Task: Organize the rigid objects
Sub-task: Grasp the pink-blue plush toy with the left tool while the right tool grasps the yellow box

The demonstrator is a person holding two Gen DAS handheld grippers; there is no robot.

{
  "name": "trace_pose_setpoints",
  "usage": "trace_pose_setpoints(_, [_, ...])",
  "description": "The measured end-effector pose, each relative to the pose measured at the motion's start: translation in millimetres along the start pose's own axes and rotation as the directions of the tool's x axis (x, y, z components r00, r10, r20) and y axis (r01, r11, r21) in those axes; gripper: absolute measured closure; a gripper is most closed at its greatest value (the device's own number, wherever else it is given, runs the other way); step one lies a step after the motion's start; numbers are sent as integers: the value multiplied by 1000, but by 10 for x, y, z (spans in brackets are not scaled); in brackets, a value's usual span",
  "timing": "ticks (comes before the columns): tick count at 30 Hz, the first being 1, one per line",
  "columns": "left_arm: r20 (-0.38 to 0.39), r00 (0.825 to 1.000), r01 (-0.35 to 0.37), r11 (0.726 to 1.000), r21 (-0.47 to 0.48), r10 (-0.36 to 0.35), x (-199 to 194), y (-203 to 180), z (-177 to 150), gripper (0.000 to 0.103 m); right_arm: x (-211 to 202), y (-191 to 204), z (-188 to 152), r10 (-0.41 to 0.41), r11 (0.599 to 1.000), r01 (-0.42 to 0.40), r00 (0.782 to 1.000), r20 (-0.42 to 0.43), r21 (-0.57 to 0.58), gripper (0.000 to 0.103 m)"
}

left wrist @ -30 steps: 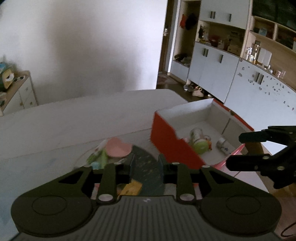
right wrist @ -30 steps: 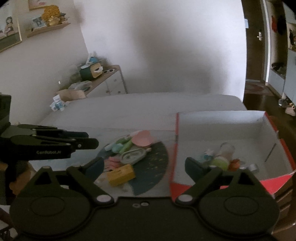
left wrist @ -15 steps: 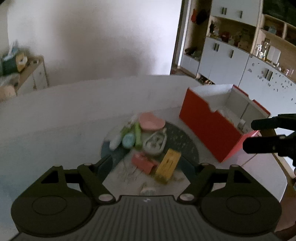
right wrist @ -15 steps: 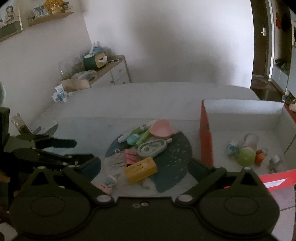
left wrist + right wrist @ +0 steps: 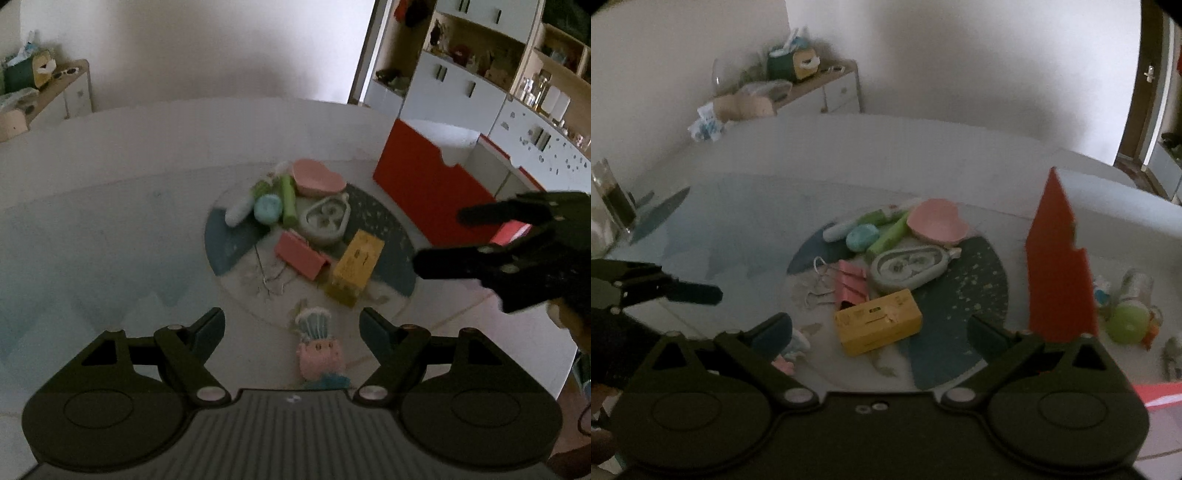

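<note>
Small items lie piled on a round placemat [image 5: 395, 236] [image 5: 979, 291]: a yellow box [image 5: 354, 267] [image 5: 877, 326], a pink binder clip [image 5: 301, 254] [image 5: 851, 282], a grey oval case [image 5: 327, 219] [image 5: 908, 267], a pink heart dish [image 5: 317, 177] [image 5: 938, 221], a blue round piece [image 5: 267, 208] [image 5: 862, 238] and green and white pens [image 5: 288, 201] [image 5: 886, 236]. A pink and blue comb-like toy [image 5: 319, 350] lies nearest, in the left wrist view. My left gripper [image 5: 291, 328] is open just above that toy. My right gripper [image 5: 881, 330] is open, the yellow box between its fingers, untouched.
A red box [image 5: 432, 192] [image 5: 1060, 280] stands right of the mat, with a green ball [image 5: 1126, 323] and small bottles inside. A dark glass [image 5: 613, 199] stands at the table's left. A sideboard [image 5: 827, 88] and wall cabinets [image 5: 480, 85] lie beyond.
Both grippers have come down and drawn back toward the mat's near side. The left jaws, nearly shut a second ago, have spread wide. The red box has slid to the right of both views.
</note>
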State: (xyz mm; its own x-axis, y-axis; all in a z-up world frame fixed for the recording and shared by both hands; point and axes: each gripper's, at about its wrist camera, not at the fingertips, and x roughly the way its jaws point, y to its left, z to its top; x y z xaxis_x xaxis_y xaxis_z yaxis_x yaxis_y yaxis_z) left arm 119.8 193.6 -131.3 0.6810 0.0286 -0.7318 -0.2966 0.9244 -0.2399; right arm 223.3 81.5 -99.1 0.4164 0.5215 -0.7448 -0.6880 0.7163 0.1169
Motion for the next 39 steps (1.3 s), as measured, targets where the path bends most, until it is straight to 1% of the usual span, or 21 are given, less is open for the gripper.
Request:
trace_pose_setpoints(2, [-26, 1000, 16, 1000, -6, -16, 63, 0, -37, 23, 94, 16, 0, 1, 1000, -1, 1000, -18, -9, 2])
trace_pose_setpoints(7, [-71, 997, 21, 1000, -12, -22, 216, -31, -118, 23, 276, 37, 19, -4, 999, 2, 999, -51, -35, 2])
trace_pose_setpoints(9, [-88, 996, 33, 999, -20, -35, 269, -35, -146, 23, 354, 55, 20, -7, 999, 4, 998, -65, -50, 2])
trace_pose_setpoints(14, [-93, 995, 32, 999, -27, -34, 336, -42, -182, 23, 484, 68, 14, -18, 997, 11, 996, -88, -76, 3])
trace_pose_setpoints(20, [-104, 994, 27, 998, -50, -32, 400, -55, -196, 23, 597, 63, 28, -20, 995, 8, 994, -112, -103, 8])
trace_pose_setpoints(22, [-92, 995, 25, 999, -47, -29, 399, -74, -200, 23, 633, 62, 26, -19, 994, 6, 993, -119, -108, 10])
trace_pose_setpoints(26, [-82, 996, 18, 999, -28, -20, 392, -129, -229, 25, 667, 94, 15, -11, 991, -6, 992, -127, -130, 20])
trace_pose_setpoints(28, [-73, 997, 13, 1000, -17, -14, 374, -158, -239, 30, 685, 108, 9, -13, 990, -5, 992, -129, -138, 21])
trace_pose_setpoints(29, [-73, 997, 8, 1000, -16, -9, 371, -168, -241, 37, 698, 107, 10, -13, 990, -6, 991, -130, -141, 21])
trace_pose_setpoints(30, [-77, 997, 6, 1000, -18, -7, 373, -176, -242, 41, 708, 108, 10, -13, 990, -6, 991, -132, -140, 22])
trace_pose_setpoints(31, [-79, 997, 5, 1000, -19, -7, 372, -183, -241, 42, 714, 104, 7, -14, 990, -5, 991, -133, -140, 23])
trace_pose_setpoints(33, [-74, 997, 5, 1000, -12, -6, 362, -202, -249, 52, 725, 107, 6, -19, 990, 0, 991, -135, -144, 29])
trace_pose_setpoints(35, [-74, 997, 0, 1000, -4, -1, 356, -223, -255, 59, 728, 110, 7, -19, 990, -1, 991, -135, -143, 30])
trace_pose_setpoints(39, [-69, 998, -13, 1000, -7, 13, 343, -231, -256, 66, 721, 113, -9, -28, 991, 11, 991, -129, -136, 31])
